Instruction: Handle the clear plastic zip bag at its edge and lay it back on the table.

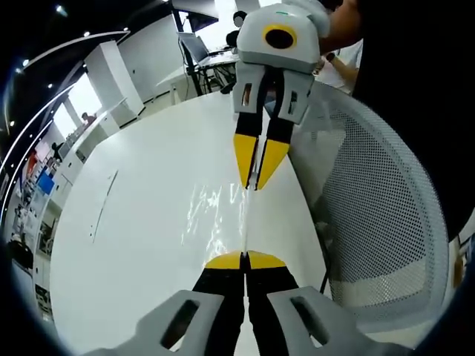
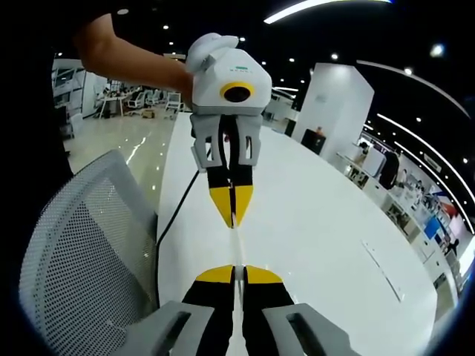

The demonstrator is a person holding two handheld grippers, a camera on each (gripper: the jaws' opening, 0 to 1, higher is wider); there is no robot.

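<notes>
Glints of light in the left gripper view give the clear zip bag (image 1: pixel 223 222) away: a crinkled, see-through sheet stretched edge-on between the two tools, with bright wrinkles spreading to one side over the white table (image 1: pixel 141 222). At the bottom of that view the left tool (image 1: pixel 244 259) has its yellow-tipped jaws pressed together on the near edge of the bag; facing it from above, the right tool (image 1: pixel 256 178) pinches the far edge, its yellow jaws narrowed to a point on the plastic. A grey mesh chair back (image 1: pixel 378 215) stands just beside the table edge, and a thin dark line (image 1: pixel 104 204) marks the tabletop far off to the side. The right gripper view looks the opposite way along the same stretch: here the bag (image 2: pixel 234 245) is almost invisible, only a thin pale line running between the right tool (image 2: pixel 234 273) at the bottom, pressed together on it, and the left tool (image 2: pixel 232 215) above, likewise closed on the edge. This view adds a person's bare forearm (image 2: pixel 126 59) behind the left tool, and a black cable (image 2: pixel 174 215) trailing along the table (image 2: pixel 319 237) edge next to the mesh chair (image 2: pixel 82 252).
</notes>
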